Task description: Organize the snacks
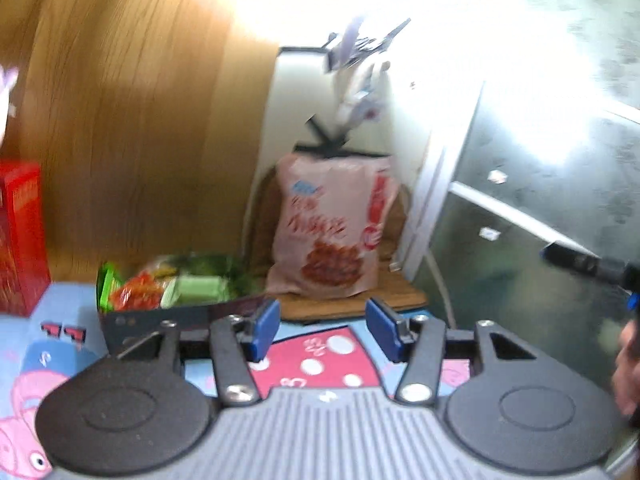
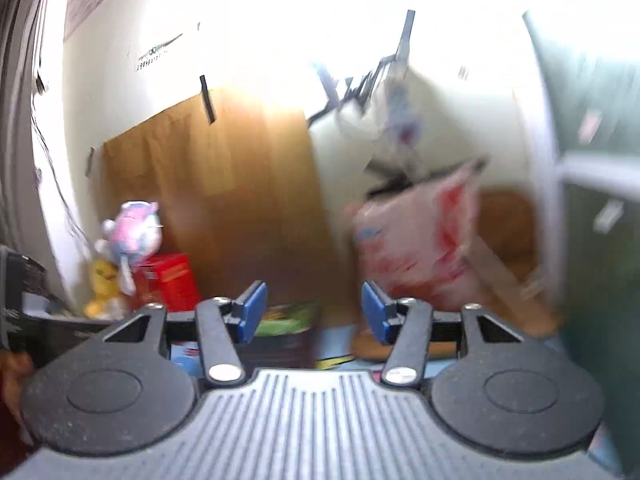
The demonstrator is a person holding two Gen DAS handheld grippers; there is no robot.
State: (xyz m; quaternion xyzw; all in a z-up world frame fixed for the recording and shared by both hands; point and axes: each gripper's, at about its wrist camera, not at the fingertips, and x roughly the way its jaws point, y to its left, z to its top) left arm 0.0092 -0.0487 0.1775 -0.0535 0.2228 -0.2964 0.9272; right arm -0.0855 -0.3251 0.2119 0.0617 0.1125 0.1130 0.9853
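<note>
A large pink snack bag (image 1: 332,224) stands upright on a wooden chair seat, straight ahead of my left gripper (image 1: 324,326), which is open and empty above the cartoon-print cloth. A green snack packet (image 1: 168,284) lies in a dark box (image 1: 160,320) to the left. A red box (image 1: 20,236) stands at far left. In the blurred right wrist view, my right gripper (image 2: 312,312) is open and empty; the pink bag (image 2: 420,240) is ahead to the right, the green packet (image 2: 288,316) low between the fingers, and the red box (image 2: 168,280) to the left.
A wooden panel (image 1: 140,120) stands behind the snacks. A plush toy (image 2: 136,232) and a yellow toy (image 2: 104,284) sit by the red box. A wooden chair (image 1: 360,300) holds the pink bag. A glass door (image 1: 540,200) is at the right.
</note>
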